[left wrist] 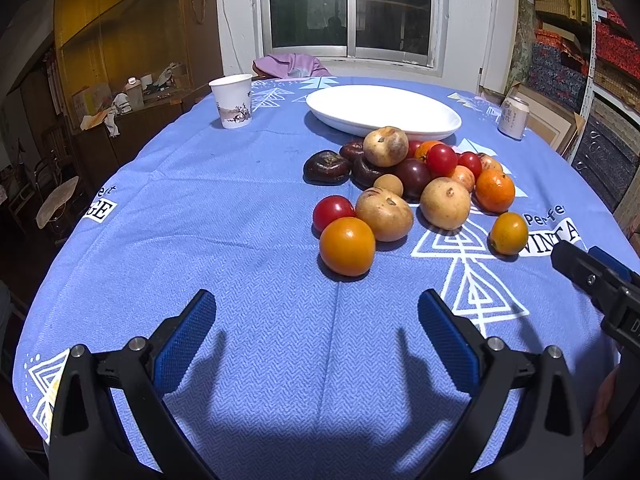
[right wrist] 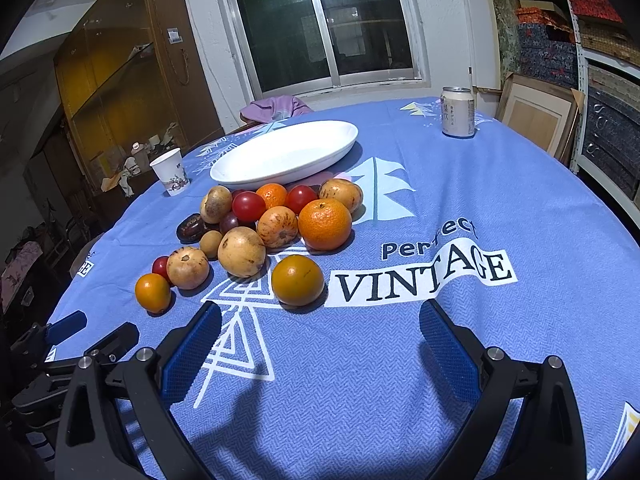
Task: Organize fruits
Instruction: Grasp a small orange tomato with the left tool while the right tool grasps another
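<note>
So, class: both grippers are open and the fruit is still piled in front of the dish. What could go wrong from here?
1. The fruit pile is tightly packed; pulling one piece may send round neighbours rolling.
2. The orange fruit nearest the right gripper is smooth and could slip from the pads.
3. The white dish is shallow, so dropped fruit might roll out.

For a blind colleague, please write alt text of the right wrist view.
An open gripper hovers over a blue tablecloth, facing a pile of fruit in front of an empty white dish. A can and a paper cup stand farther back.
</note>
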Demonstrator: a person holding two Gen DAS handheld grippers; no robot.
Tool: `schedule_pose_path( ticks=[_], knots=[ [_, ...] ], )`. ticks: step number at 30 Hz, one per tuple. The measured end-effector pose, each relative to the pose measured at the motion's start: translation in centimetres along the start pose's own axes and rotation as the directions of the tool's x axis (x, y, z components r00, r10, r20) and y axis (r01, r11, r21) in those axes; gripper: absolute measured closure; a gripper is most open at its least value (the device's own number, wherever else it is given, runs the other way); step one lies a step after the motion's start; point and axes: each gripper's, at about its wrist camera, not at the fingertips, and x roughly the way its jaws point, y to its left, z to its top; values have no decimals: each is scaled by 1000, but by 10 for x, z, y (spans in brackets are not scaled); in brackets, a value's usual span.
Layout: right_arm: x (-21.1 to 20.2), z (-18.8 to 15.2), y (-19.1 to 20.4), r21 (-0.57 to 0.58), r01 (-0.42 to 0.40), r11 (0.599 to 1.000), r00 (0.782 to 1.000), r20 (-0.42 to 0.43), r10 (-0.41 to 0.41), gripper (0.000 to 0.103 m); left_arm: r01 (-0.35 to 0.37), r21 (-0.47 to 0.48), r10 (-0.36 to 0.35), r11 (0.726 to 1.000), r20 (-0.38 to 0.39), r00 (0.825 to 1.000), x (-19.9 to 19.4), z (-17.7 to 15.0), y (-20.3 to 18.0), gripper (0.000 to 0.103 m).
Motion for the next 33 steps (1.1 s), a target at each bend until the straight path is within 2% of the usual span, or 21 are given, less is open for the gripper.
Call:
schedule_pose_path(
  ticks=[8, 12, 14, 16, 18, 22, 24, 27, 31, 33],
  knots=[
    [2, 0, -1, 4, -12, 1000, 1000, -13, 12, 3, 9, 1, -9, 1000, -5, 1000, 1, -1, 0, 4],
    [14, 6, -6, 21, -164, 986, 983, -78, 166, 3, 73, 35, -73, 997, -14, 997, 2, 2, 0, 4],
    [21, 8, -9, 55, -206, 977, 970, -120, 211, 3, 61, 62, -61, 996, -2, 998, 3, 6, 0, 4],
    [35, 9, -10, 74, -222, 972, 950, -208, 233, 6, 81, 82, -80, 993, -17, 997, 8, 11, 1, 4],
    [44, 11, -8, 82, -219, 972, 940, -248, 233, 12, 116, 82, -113, 990, -36, 993, 14, 15, 4, 4],
    [44, 20, 5, 10, -222, 975, 942, -256, 217, 17, 165, 120, -156, 979, -76, 985, 28, 22, 5, 4],
    [46, 27, 11, -30, -219, 975, 944, -258, 204, 17, 228, 106, -219, 968, -94, 971, 34, 25, 9, 4],
    [54, 33, 11, -79, -173, 982, 950, -276, 145, 17, 307, 53, -303, 950, -71, 950, 35, 34, 14, 4],
    [64, 37, 13, -155, -162, 975, 948, -297, 110, 18, 269, 118, -259, 956, -94, 961, 42, 43, 6, 4],
    [69, 36, 16, -203, -145, 968, 950, -301, 79, 28, 291, 124, -276, 949, -130, 952, 50, 44, 3, 4]
  ],
)
